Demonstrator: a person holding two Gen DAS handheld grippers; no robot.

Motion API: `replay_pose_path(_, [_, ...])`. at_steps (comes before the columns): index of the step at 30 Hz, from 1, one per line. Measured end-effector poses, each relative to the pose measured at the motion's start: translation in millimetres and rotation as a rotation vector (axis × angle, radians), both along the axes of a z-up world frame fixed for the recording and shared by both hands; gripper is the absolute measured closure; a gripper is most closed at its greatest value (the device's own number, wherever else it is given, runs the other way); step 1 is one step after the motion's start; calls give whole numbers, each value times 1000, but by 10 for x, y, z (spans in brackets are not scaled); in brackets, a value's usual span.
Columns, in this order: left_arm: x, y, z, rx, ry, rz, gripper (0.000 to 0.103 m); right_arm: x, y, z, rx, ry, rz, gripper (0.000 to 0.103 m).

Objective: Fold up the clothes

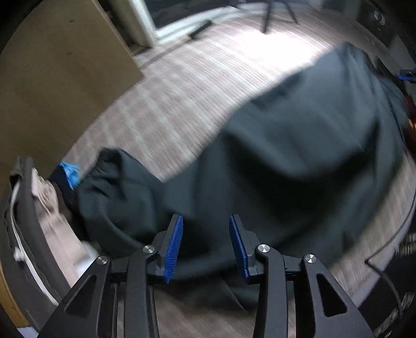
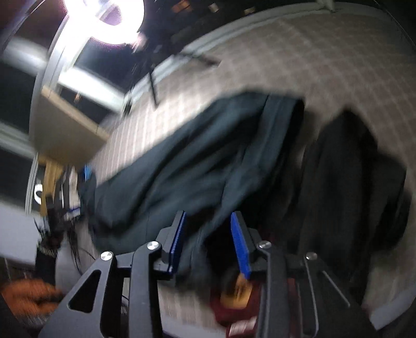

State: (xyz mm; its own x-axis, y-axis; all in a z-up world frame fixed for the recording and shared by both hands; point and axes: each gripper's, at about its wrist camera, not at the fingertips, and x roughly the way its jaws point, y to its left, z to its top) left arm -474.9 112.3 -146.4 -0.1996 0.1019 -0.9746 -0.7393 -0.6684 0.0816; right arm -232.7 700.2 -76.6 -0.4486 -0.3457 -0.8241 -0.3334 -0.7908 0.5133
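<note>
Two black two-finger grippers with blue ribbed pads, one per hand, both blurred by motion.

Left gripper: jaws apart, nothing between the pads; it hangs just over the near edge of the dark teal-green fabric garment, judged placed to reach a hem or edge rather than to hold.

Right gripper: jaws likewise apart; dark teal cloth shows in the gap, but whether it lies between the pads or only beneath them cannot be told.

Garment: spread loosely over a beige-and-grey striped woven surface, rumpled, one gathered cuff-like end drawn out toward the left. In the right wrist view it runs as a long, creased band, partly doubled along one side. Whether that doubling is a made fold or a chance lie is not settled.

Beside it, right wrist view: a black crumpled cloth heap, touching or just beside the teal piece.

Farther off: a tan flat board, and a bright round lamp.
</note>
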Motion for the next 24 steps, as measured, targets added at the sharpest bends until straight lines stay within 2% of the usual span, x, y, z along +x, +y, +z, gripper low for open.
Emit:
replay_pose_path(3, [222,-44,-28,12,-35,7,67,131,-397,-121,70,-38,77,67])
replay_pose_path(7, [296,-207,-1,33,-43,71,67,70,-752,-342,158,-68,157,66])
replay_pose_path(8, [294,-251,20,37,-37,86,67,54,-812,-386,180,-69,173,71])
replay_pose_path(10, [305,-318,85,38,-16,101,68,53,-848,-366,202,-73,165,98])
replay_pose_path(12, [325,-377,163,38,7,111,68,52,-881,-344,223,-77,157,98])
replay_pose_path(17, [407,-482,322,47,46,122,68,441,-605,-46,250,-76,52,98])
replay_pose_path(23, [478,-486,243,48,35,125,68,913,-269,316,281,-74,-75,95])
replay_pose_path(24, [482,-504,233,49,34,131,68,903,-308,193,308,-126,-70,95])
